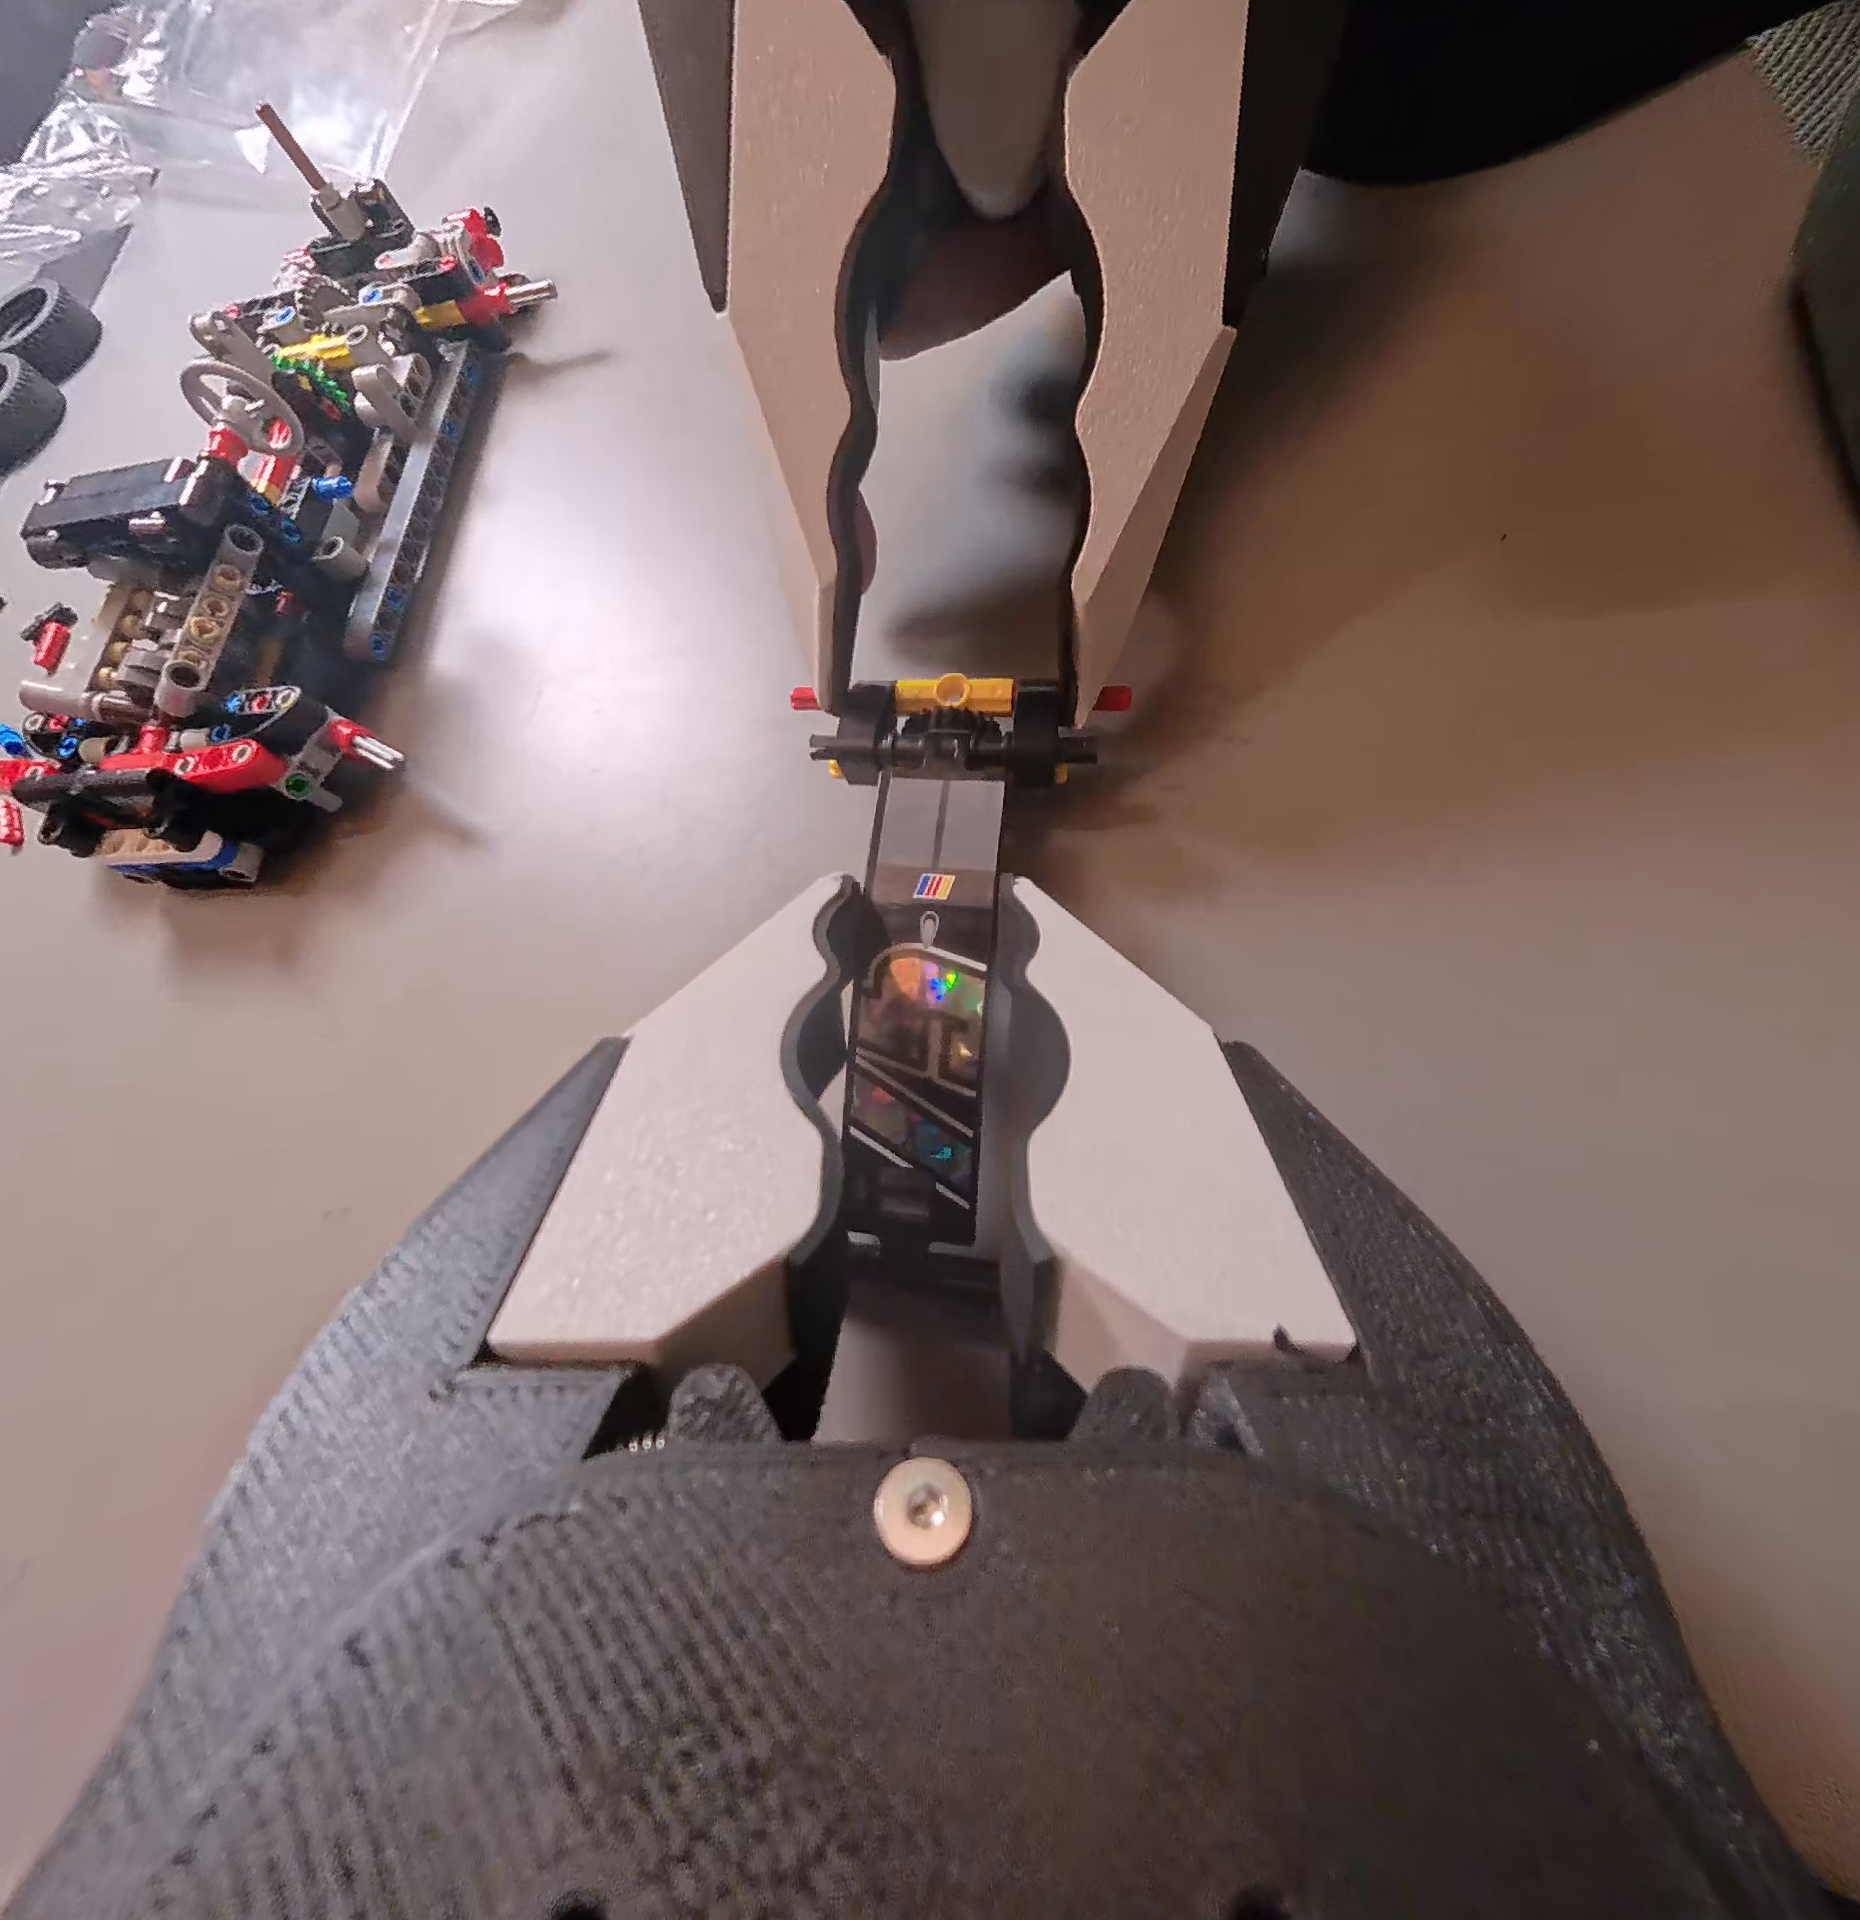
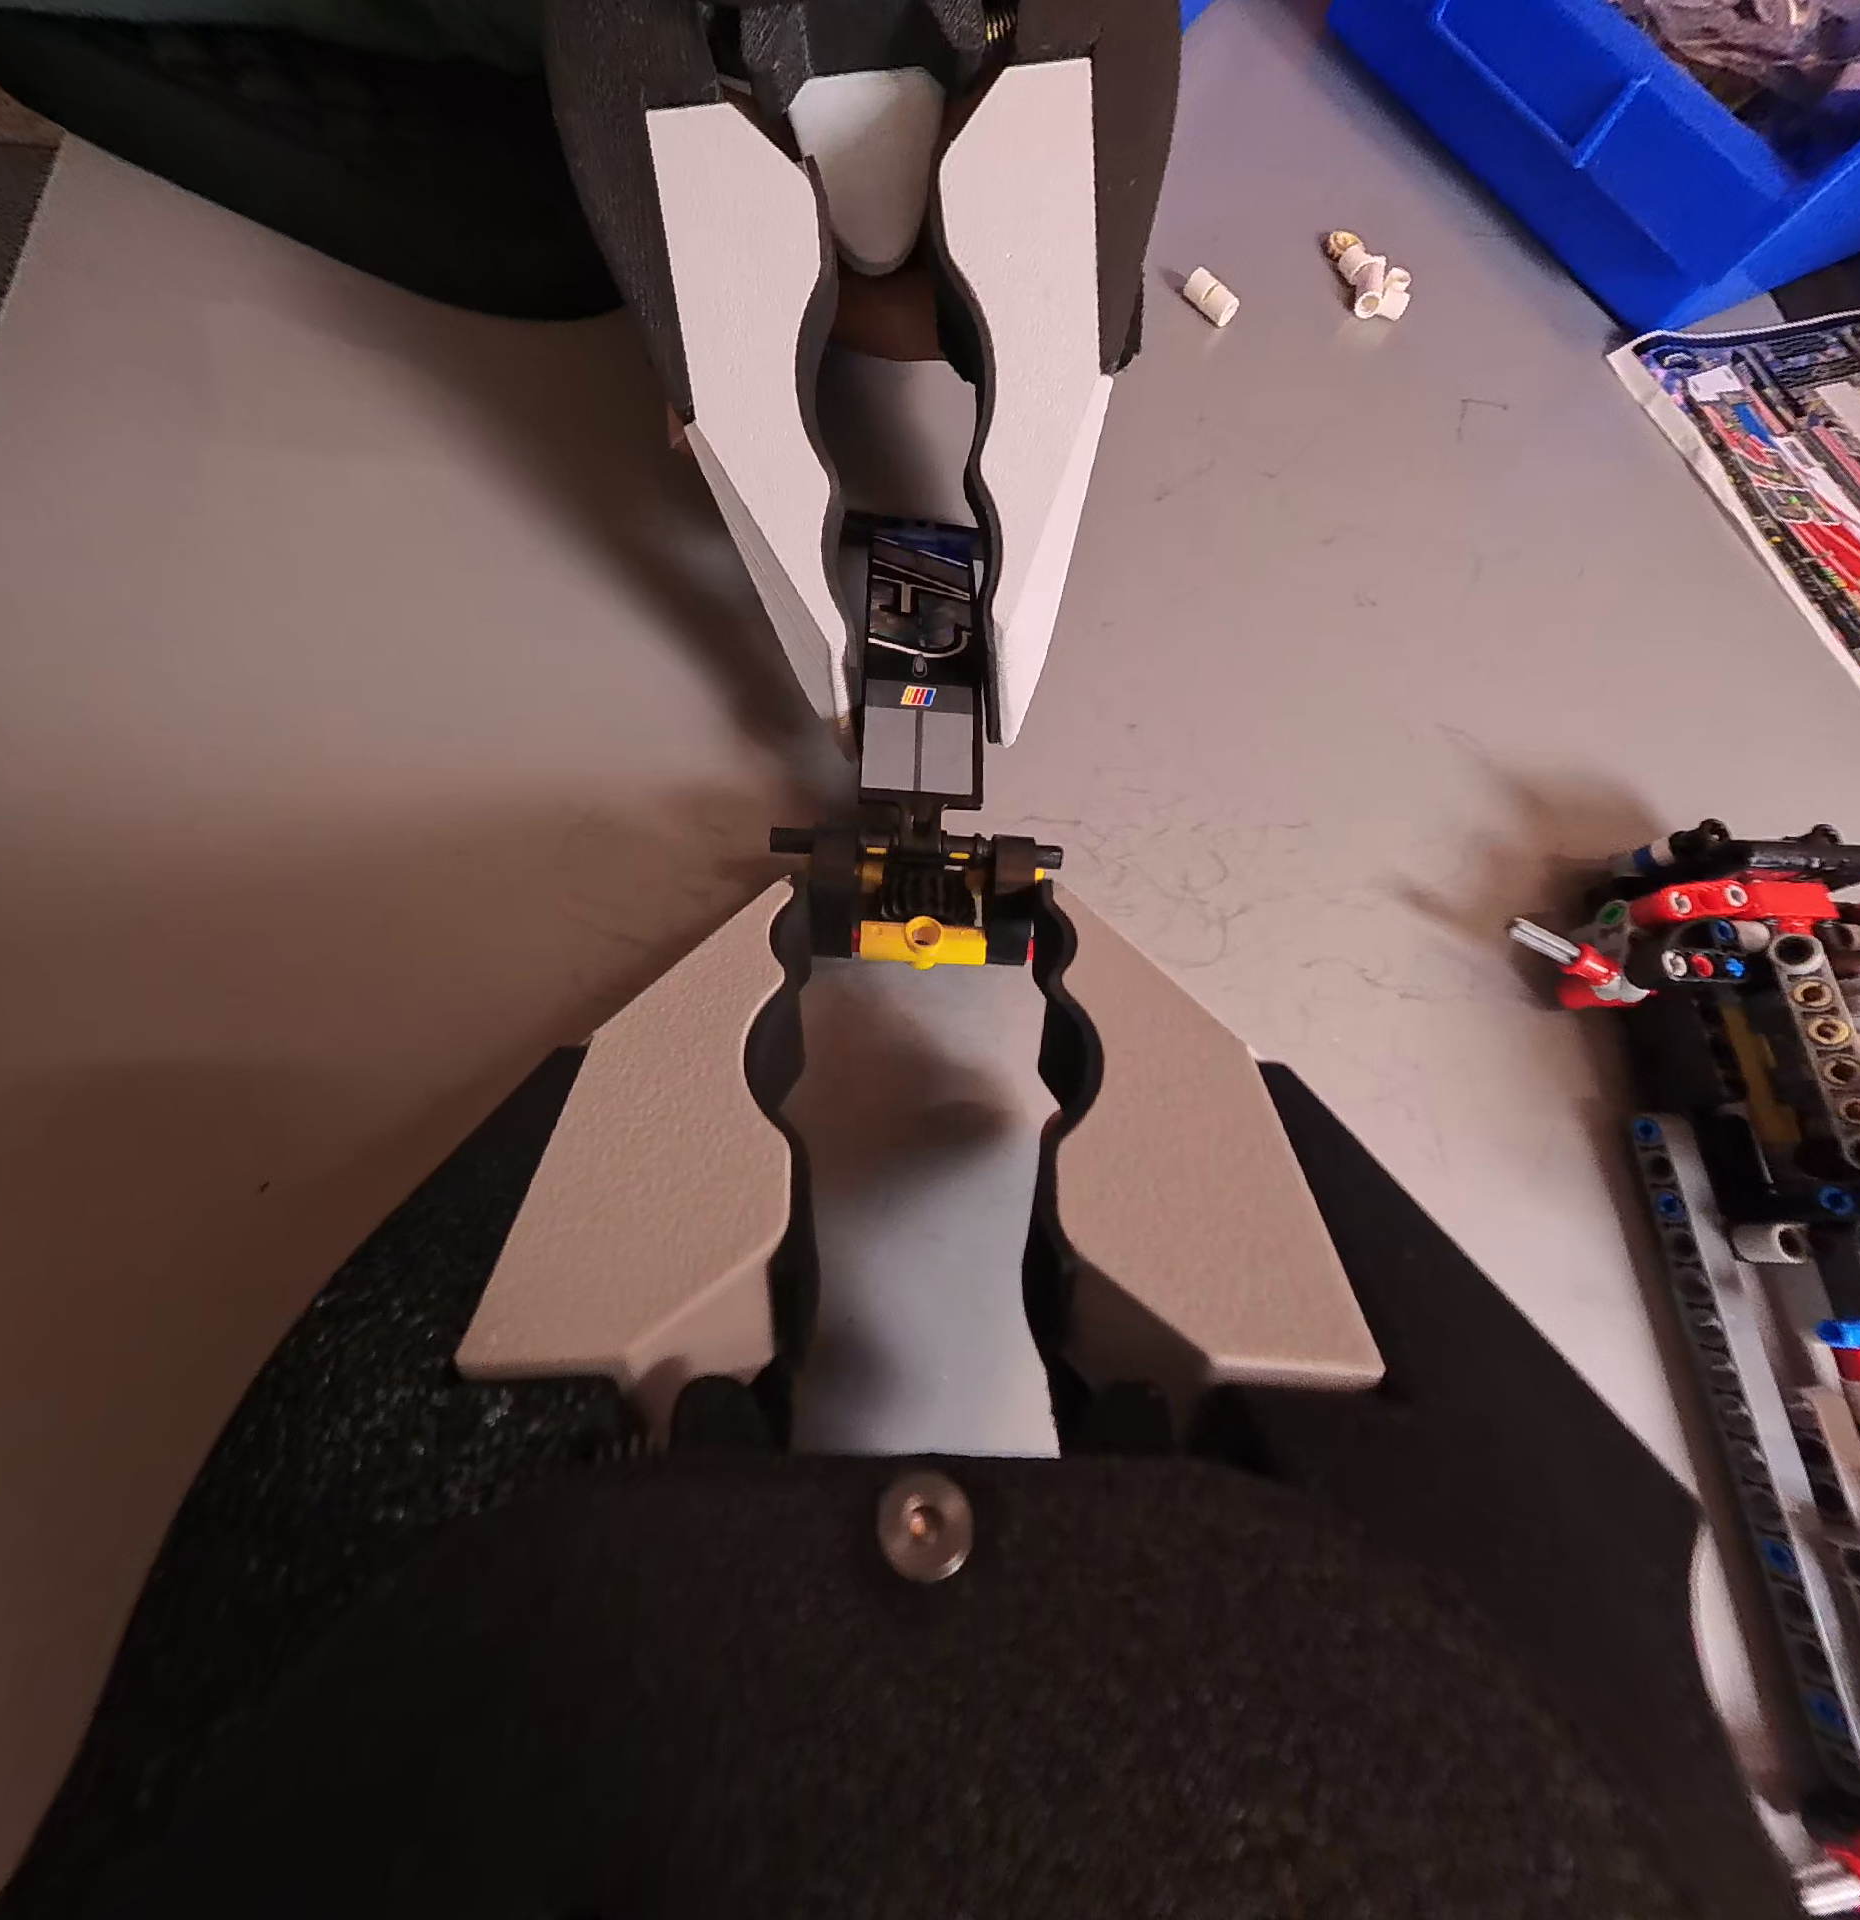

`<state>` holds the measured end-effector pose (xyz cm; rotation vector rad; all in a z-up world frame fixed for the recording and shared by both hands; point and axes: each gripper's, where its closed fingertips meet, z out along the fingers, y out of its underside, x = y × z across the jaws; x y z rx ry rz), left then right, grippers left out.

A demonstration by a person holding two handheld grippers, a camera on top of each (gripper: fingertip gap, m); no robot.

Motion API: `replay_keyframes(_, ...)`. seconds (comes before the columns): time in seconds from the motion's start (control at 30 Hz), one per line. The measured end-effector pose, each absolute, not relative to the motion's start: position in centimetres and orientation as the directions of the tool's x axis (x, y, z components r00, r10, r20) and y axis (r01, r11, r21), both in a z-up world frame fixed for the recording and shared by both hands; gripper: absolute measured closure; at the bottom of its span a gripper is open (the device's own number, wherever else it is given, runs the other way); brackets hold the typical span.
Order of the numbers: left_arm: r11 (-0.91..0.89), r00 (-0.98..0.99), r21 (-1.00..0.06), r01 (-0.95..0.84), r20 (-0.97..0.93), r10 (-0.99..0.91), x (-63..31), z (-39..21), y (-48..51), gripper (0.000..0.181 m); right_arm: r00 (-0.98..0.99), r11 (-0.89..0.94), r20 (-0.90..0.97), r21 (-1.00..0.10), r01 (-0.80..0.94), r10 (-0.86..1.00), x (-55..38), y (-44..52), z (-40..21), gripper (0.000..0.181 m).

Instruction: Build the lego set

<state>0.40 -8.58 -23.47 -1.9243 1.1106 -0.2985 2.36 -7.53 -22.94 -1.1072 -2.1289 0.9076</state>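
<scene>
A small sub-assembly hangs between my two grippers just above the table. It is a black sticker panel (image 1: 926, 1039) joined to a black and yellow hinge block (image 1: 952, 717) with small gears. My left gripper (image 1: 928, 894) is shut on the panel's sides. My right gripper (image 1: 957, 694) reaches in from the far side and is shut on the ends of the hinge block. In the right wrist view my right gripper (image 2: 918, 904) holds the hinge block (image 2: 921, 935), and my left gripper (image 2: 924, 722) holds the panel (image 2: 921, 748) opposite. The large car chassis (image 1: 251, 540) lies on the table to the left.
Black tyres (image 1: 22, 364) and clear plastic bags (image 1: 64, 177) lie beyond the chassis. In the right wrist view the chassis (image 2: 1778, 1091) is at right, with a blue bin (image 2: 1632, 135), an instruction booklet (image 2: 1788, 468) and small white pieces (image 2: 1212, 296) farther back. Both grippers' tips are close together, under 4 cm apart.
</scene>
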Motion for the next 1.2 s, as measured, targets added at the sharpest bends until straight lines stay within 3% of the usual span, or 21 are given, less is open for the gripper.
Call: replay_keyframes(1.2, -0.209, 0.536, -0.779, -0.591, -0.186, -0.823, 1.4, -23.77, -9.33, 0.158, -0.573, 0.574, 0.318, -0.743, 0.344, 0.755, 3.06, -8.38, -22.87, 0.146)
